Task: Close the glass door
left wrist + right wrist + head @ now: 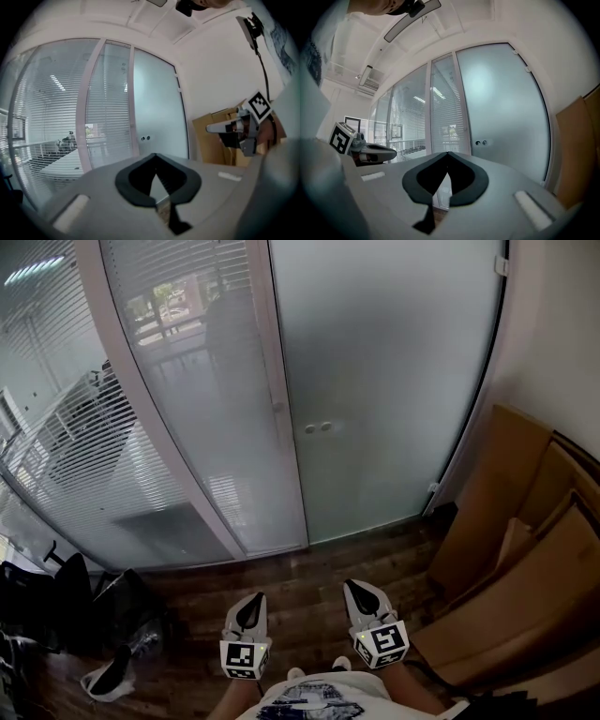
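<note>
A frosted glass door [394, 381] fills the wall ahead, with two small round fittings [317, 427] near its left edge. That edge lies along a white frame post [281, 409]. The same door [154, 108] shows in the left gripper view, and the door [506, 108] also shows in the right gripper view. My left gripper [249, 601] and right gripper [359, 587] hang low, side by side over the floor, well short of the door. Both point at it, shut and holding nothing. Each sees the other: the right gripper [234, 126] and the left gripper [375, 151].
Flattened cardboard boxes [525, 549] lean against the right wall. A glass partition with blinds [94, 427] runs along the left. Black bags and a white item [103, 671] lie at the lower left. The floor [309, 568] is dark wood.
</note>
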